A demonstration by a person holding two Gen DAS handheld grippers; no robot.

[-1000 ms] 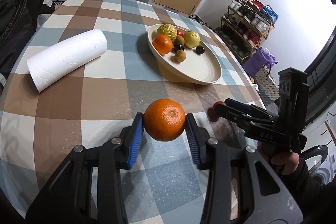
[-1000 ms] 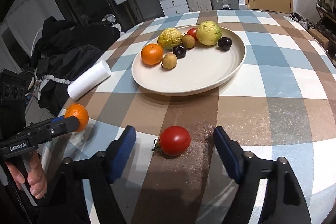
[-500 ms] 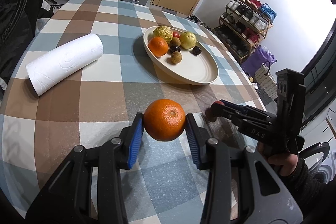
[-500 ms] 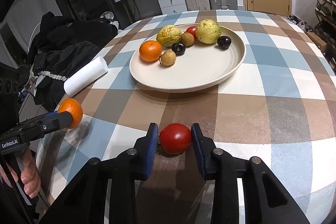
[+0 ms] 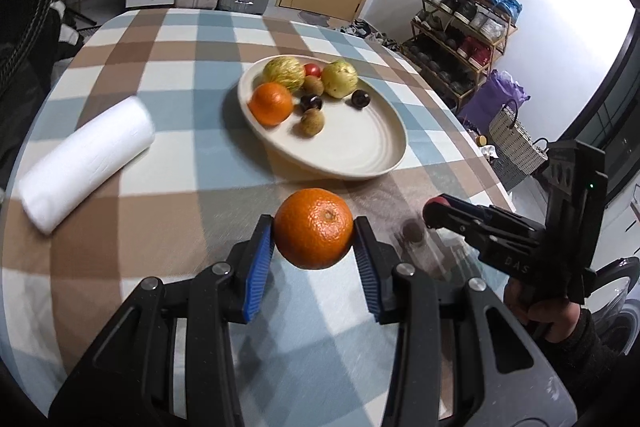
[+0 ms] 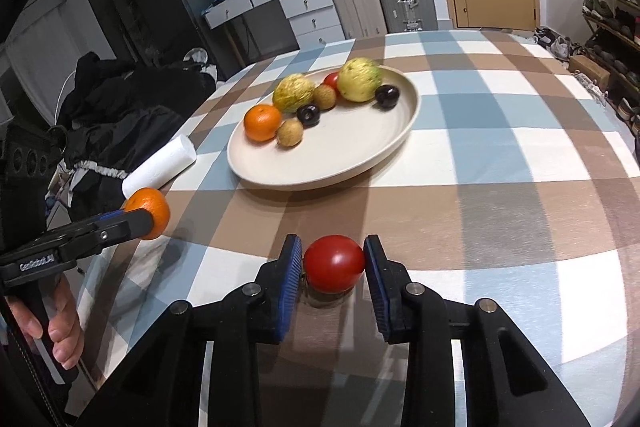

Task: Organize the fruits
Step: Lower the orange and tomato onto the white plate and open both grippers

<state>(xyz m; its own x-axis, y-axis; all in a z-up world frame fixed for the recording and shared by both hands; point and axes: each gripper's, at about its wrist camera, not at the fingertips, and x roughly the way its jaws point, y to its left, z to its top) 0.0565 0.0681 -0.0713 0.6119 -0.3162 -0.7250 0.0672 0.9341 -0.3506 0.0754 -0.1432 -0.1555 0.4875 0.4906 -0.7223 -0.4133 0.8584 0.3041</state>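
My left gripper is shut on an orange and holds it above the checked tablecloth, short of the cream plate. My right gripper is shut on a red tomato, lifted just off the cloth. The plate holds another orange, two yellow-green fruits, a small tomato, two brown fruits and two dark plums. The right gripper also shows in the left wrist view, the left one in the right wrist view.
A white paper towel roll lies on the table to the left of the plate. The round table's edge runs close on the left and right. Suitcases, drawers and a shoe rack stand beyond the table.
The right gripper closed on the tomato and has lifted it slightly. The left gripper has carried its orange forward, closer to the plate.
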